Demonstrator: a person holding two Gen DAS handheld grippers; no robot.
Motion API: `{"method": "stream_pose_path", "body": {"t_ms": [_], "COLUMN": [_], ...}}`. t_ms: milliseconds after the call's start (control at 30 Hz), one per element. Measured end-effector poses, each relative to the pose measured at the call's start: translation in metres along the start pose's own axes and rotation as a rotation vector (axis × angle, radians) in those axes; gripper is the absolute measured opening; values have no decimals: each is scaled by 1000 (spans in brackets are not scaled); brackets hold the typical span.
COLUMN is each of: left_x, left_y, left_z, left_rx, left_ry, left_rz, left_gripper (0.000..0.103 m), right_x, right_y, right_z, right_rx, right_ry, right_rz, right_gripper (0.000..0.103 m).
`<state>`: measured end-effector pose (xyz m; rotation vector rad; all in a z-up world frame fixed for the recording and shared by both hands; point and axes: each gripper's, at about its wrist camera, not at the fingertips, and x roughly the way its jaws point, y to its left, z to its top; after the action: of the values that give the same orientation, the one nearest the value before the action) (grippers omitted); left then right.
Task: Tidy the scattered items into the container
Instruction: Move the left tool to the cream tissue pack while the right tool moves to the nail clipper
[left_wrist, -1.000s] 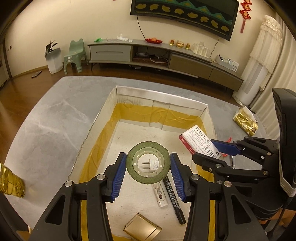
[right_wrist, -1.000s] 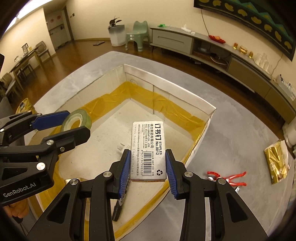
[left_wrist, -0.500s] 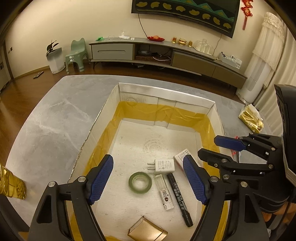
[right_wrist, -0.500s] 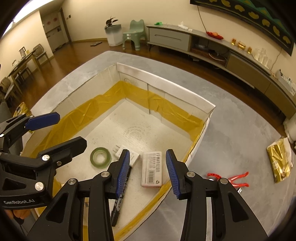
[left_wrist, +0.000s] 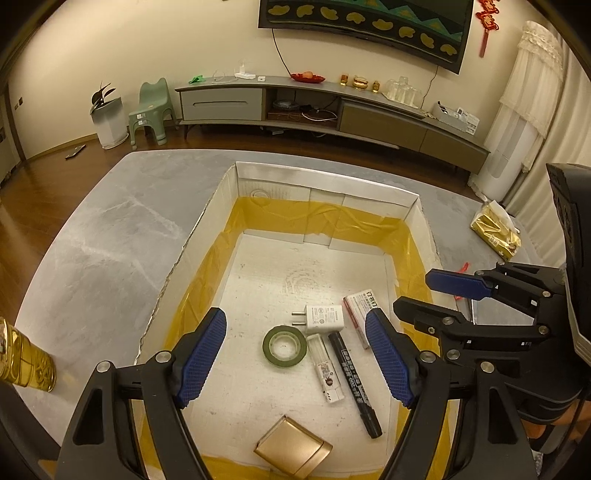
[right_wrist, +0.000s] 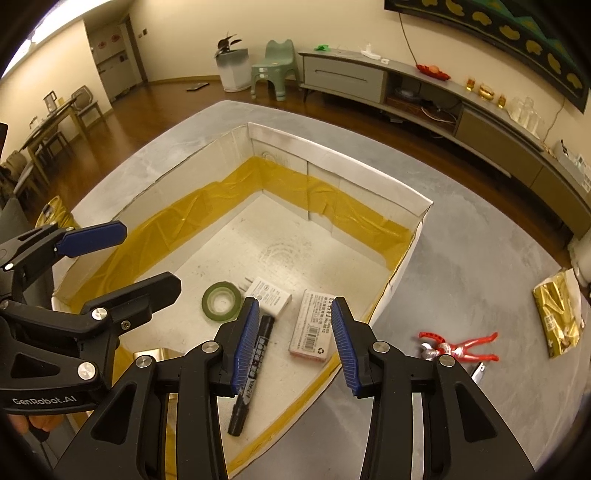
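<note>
The open white box (left_wrist: 325, 184) (right_wrist: 332, 162) with yellow tape inside sits on the grey table. On its floor lie a green tape roll (left_wrist: 284, 346) (right_wrist: 221, 301), a white plug (left_wrist: 323, 318) (right_wrist: 271, 295), a staples box (left_wrist: 358, 314) (right_wrist: 314, 330), a black marker (left_wrist: 354, 384) (right_wrist: 251, 373), a white tube (left_wrist: 327, 369) and a gold case (left_wrist: 293, 450). Above them my left gripper (left_wrist: 295, 354) hangs open and empty. My right gripper (right_wrist: 293, 341) is open over the staples box, holding nothing. Outside the box lie a red figure (right_wrist: 458, 347) and a gold packet (right_wrist: 557, 317) (left_wrist: 496, 230).
A golden bottle (left_wrist: 22, 358) stands at the table's left edge. Grey table surface stretches left of the box and to its right around the red figure. A TV cabinet (left_wrist: 332, 107), a green stool (left_wrist: 151, 110) and a white bin (left_wrist: 109, 118) stand beyond the table.
My left gripper opened and the green tape roll dropped onto the box floor. My right gripper released the staples box, which now lies flat inside. Both grippers have risen a little.
</note>
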<state>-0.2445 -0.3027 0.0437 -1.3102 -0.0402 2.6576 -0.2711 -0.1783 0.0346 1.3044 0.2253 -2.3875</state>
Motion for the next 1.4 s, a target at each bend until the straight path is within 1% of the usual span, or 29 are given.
{"method": "stream_pose_path", "body": {"t_ms": [267, 633, 900, 1067, 1300, 1400], "left_x": [-16, -55, -82, -96, -106, -102], "left_y": [-1, -8, -19, -28, -37, -37], "left_z": [-10, -39, -79, -105, -146, -165], "left_rx": [5, 23, 33, 49, 65, 59], "left_ry": [-9, -29, -28, -29, -24, 0], "left_rz": [-3, -13, -42, -52, -43, -46], "left_gripper": [79, 79, 79, 79, 79, 79], "right_x": [-14, -56, -86, -101, -114, -114], "right_y": [9, 22, 26, 22, 1, -13], "right_z": [-13, -48, -81, -102, -136, -149], "right_rx": [-8, -18, -14, -3, 40, 70], "right_ry": [-6, -43, -68, -80, -84, -76], "right_rz": [8, 37, 53, 50, 44, 36], "right_gripper": [44, 44, 44, 44, 44, 44]}}
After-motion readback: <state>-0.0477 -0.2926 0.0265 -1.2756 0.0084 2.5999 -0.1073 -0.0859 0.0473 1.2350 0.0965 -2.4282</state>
